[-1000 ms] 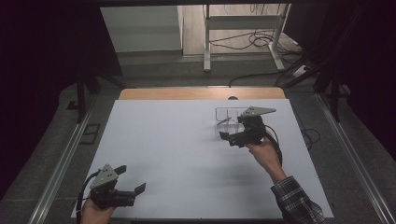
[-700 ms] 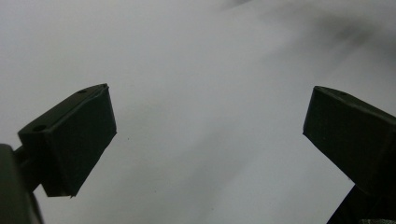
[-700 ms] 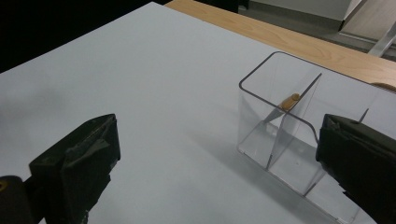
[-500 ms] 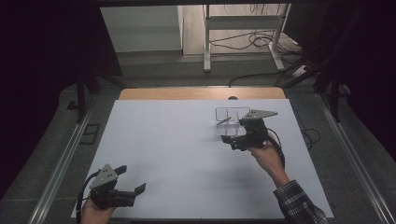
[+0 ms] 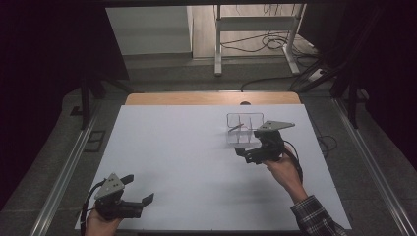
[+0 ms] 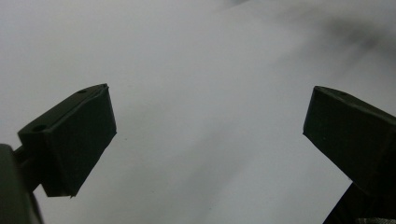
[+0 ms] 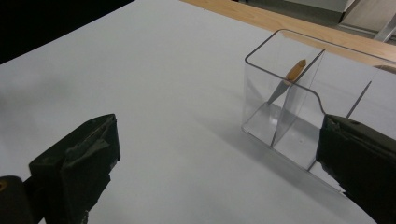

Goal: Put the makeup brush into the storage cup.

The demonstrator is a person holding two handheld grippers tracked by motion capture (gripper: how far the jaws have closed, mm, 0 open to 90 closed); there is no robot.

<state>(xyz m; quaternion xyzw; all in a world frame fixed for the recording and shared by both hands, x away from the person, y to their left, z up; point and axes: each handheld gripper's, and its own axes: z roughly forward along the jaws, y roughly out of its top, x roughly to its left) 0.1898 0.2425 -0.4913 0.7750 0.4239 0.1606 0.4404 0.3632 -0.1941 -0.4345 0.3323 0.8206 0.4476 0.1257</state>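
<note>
A clear plastic organizer (image 5: 240, 129) with dividers stands on the white table (image 5: 187, 147), right of centre. A thin stick with an orange tip (image 7: 288, 78) leans inside its left compartment, seen faintly from above as the stick (image 5: 237, 127). My right gripper (image 5: 246, 154) hovers just in front of the organizer (image 7: 299, 112), a short way off it. It is open, and the right gripper (image 7: 217, 140) has nothing between its jaws. My left gripper (image 5: 139, 189) rests near the table's front left corner. Open too, the left gripper (image 6: 208, 109) looks onto bare white surface.
A wooden strip (image 5: 211, 98) runs along the table's far edge. Metal rails (image 5: 64, 172) flank both sides. Beyond the table stand a metal rack (image 5: 255, 29) and loose cables on the floor.
My right gripper has drawn back a little from the organizer, toward the person. The left gripper has stayed put.
</note>
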